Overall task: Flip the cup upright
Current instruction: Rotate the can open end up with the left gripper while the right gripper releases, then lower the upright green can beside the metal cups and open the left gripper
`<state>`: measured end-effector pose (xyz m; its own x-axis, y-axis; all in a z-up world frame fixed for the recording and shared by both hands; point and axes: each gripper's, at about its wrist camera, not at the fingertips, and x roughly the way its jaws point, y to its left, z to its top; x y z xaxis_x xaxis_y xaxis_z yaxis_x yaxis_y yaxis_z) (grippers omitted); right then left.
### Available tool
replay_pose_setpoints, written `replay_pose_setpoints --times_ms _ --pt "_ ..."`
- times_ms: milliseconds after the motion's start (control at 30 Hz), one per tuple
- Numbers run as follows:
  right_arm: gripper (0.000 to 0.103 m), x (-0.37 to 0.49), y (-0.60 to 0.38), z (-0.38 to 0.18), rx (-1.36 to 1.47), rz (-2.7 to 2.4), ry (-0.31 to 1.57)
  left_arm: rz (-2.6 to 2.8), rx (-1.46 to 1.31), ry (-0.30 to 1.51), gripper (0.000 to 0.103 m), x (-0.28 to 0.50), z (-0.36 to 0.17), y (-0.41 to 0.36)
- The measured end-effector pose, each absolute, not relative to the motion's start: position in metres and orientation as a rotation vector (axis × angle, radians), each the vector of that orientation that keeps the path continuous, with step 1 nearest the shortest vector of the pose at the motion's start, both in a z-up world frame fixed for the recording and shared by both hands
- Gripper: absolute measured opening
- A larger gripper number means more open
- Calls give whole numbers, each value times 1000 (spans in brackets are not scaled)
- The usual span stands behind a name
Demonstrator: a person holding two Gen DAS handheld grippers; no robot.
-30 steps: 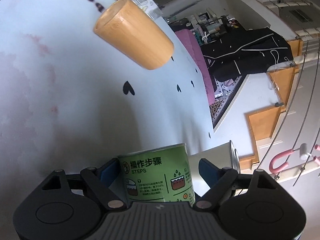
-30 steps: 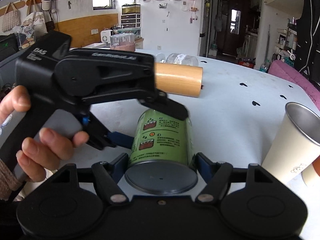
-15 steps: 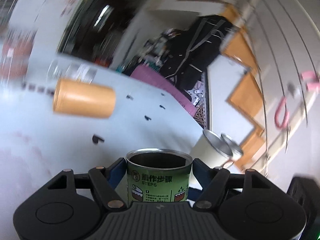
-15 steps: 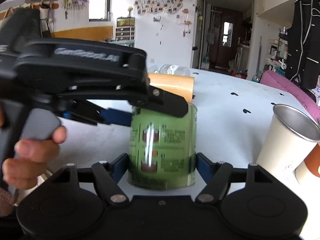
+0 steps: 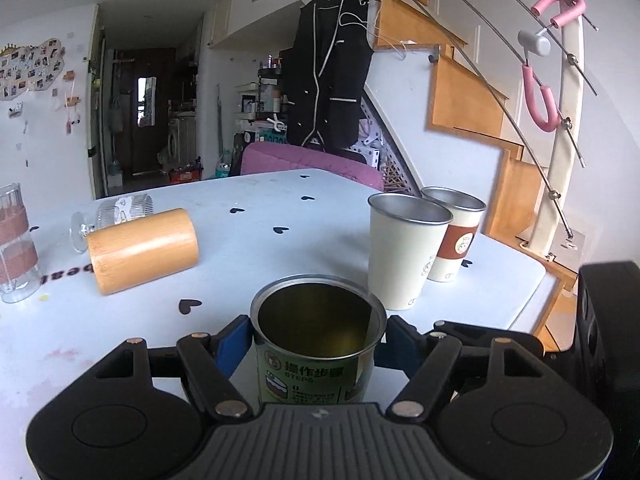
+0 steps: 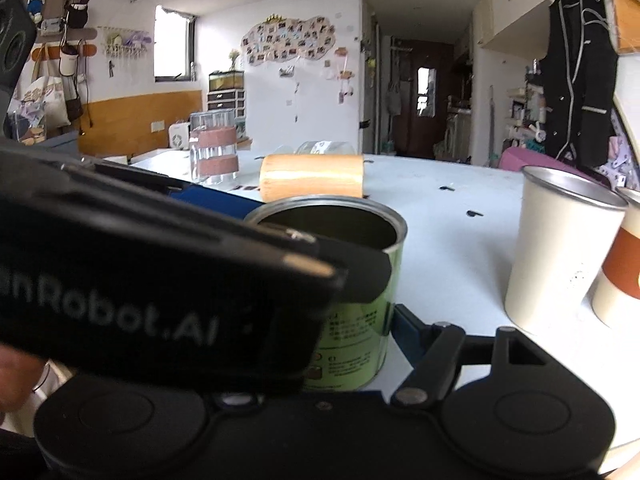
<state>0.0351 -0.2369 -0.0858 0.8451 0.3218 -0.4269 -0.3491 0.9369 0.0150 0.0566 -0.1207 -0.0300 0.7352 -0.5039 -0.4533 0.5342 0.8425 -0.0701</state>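
A green tin cup point(image 5: 316, 344) with Chinese print stands upright, mouth up, on the white table point(image 5: 256, 248). My left gripper point(image 5: 318, 346) is shut on it, blue pads against both sides. In the right wrist view the same green cup point(image 6: 360, 292) sits between my right gripper's fingers point(image 6: 412, 332). The left gripper's black body point(image 6: 160, 292) crosses in front and hides the right gripper's left finger. My right gripper's jaws stand wide beside the cup, apart from it.
A bamboo cup point(image 5: 142, 250) lies on its side with a tipped glass point(image 5: 120, 212) behind it. A cream metal cup point(image 5: 404, 250) and a brown-banded cup point(image 5: 452, 236) stand upright at right. A banded glass point(image 5: 14, 244) stands at left.
The green cup went from lying on its side to upright, turned by my left gripper. My left gripper's view levelled out. My right gripper stayed around the cup.
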Motion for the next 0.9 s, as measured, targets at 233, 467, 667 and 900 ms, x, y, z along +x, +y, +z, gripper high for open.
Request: replay_pose_setpoints --times_ms 233,467,667,900 --pt "73 32 -245 -91 -15 296 426 -590 75 471 73 75 -32 -128" --pt "74 28 -259 -96 31 237 437 -606 69 462 73 102 -33 -142" --pt "74 26 -269 -97 56 203 431 -624 72 458 73 120 -34 -163" --pt "74 22 -277 -96 63 175 420 -616 70 460 73 129 -34 -171"
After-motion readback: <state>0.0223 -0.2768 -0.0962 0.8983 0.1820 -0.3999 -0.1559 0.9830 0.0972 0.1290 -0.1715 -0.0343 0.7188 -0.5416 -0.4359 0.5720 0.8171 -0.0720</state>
